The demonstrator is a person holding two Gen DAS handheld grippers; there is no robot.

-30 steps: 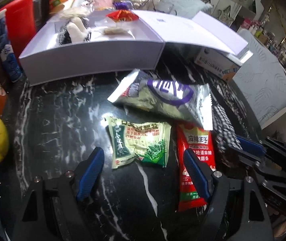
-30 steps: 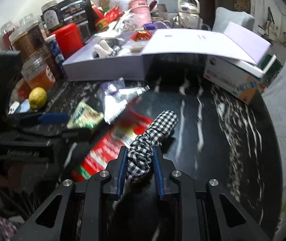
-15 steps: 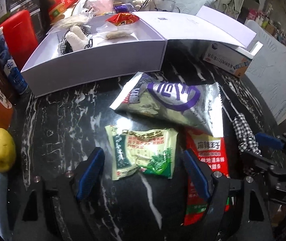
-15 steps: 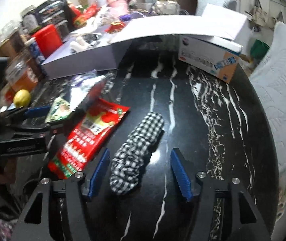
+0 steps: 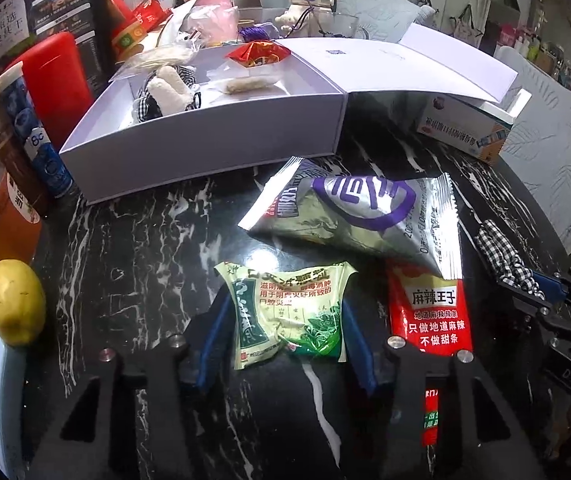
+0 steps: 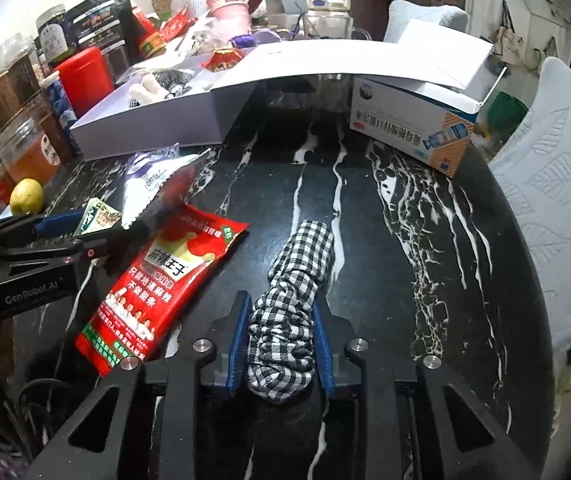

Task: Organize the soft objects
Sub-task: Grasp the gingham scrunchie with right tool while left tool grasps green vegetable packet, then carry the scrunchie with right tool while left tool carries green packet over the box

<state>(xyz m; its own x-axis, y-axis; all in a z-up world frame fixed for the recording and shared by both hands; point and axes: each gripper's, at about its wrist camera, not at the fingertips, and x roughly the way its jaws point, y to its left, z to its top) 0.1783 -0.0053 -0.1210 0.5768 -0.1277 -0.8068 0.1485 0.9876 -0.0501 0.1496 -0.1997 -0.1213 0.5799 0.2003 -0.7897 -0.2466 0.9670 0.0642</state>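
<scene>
Your right gripper [image 6: 281, 344] pinches the checked scrunchie [image 6: 289, 312] on the marble table [image 6: 405, 240]; your left gripper [image 5: 285, 340] is closing around the green sachet [image 5: 289, 312]. Next, lift both into the white box [image 5: 205, 148].

Black marble table [image 6: 425, 240], white-veined, rounded at its right edge. Lying directly on it:
- white open box [image 5: 213, 152], at the back, its lid [image 6: 349, 60] folded out to the right over a printed carton [image 6: 409, 132];
- silver and purple snack bag [image 5: 357, 216], in front of the box, its lower corner overlapping a red snack packet [image 5: 429, 312];
- pale green sachet [image 5: 289, 312], just left of the red packet;
- black-and-white checked cloth roll [image 6: 293, 300], right of the red packet;
- yellow lemon [image 5: 15, 306], at the left edge;
- red canister [image 5: 55, 84] and jars, crowded at back left.
</scene>
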